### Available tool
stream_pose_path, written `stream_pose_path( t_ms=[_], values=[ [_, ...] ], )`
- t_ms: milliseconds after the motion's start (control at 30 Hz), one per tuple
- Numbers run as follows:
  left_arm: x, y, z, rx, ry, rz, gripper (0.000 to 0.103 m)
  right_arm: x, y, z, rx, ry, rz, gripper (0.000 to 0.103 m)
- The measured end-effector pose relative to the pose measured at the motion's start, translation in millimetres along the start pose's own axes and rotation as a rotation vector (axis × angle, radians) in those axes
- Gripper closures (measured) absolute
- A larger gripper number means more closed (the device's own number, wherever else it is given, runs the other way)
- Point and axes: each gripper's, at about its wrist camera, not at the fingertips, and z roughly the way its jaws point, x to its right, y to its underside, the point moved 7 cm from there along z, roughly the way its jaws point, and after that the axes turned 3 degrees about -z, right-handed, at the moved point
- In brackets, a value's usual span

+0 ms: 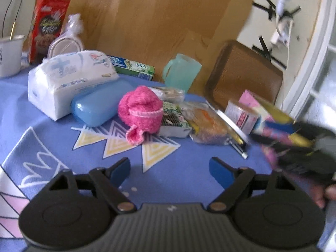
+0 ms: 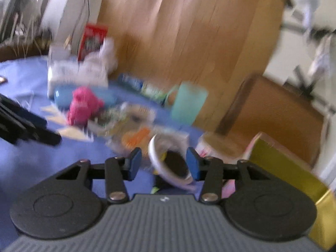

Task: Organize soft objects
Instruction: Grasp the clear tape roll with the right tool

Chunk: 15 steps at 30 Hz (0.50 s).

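A pink knitted cloth (image 1: pixel 140 109) lies bunched on the blue tablecloth (image 1: pixel 63 138), between a blue case (image 1: pixel 98 105) and a printed packet (image 1: pixel 172 119). A white tissue pack (image 1: pixel 69 77) stands behind the case. My left gripper (image 1: pixel 170 170) hovers open in front of the cloth with nothing between its pads. In the right wrist view, which is blurred, my right gripper (image 2: pixel 163 166) has its jaws narrow around a round white-rimmed lid (image 2: pixel 170 166). The blur hides whether the pads press on it. The pink cloth (image 2: pixel 84 105) sits far left of it.
A teal mug (image 1: pixel 181 71), toothpaste box (image 1: pixel 134 67), red cereal box (image 1: pixel 48 27), bagged plates (image 1: pixel 67 40) and white cup (image 1: pixel 10 54) line the back. A food bag (image 1: pixel 210 124), tin can (image 1: pixel 241 115) and pink-and-gold box (image 2: pixel 283 163) crowd the right. A brown chair (image 1: pixel 241 73) stands beyond the table edge.
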Motion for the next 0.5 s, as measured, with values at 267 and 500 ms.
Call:
stream_pose_path(
  t_ms=[267,500],
  values=[
    [1.7,0.1,-2.9,0.020,0.029,0.006,0.017,-12.1,18.2,24.9,-0.097,0.039,-0.041,0.083],
    [-2.3,-2.3,-2.9,0.019,0.052,-0.034,0.015,-76.4,31.6,-34.0,-0.083,-0.140,-0.102,0.084]
  ],
)
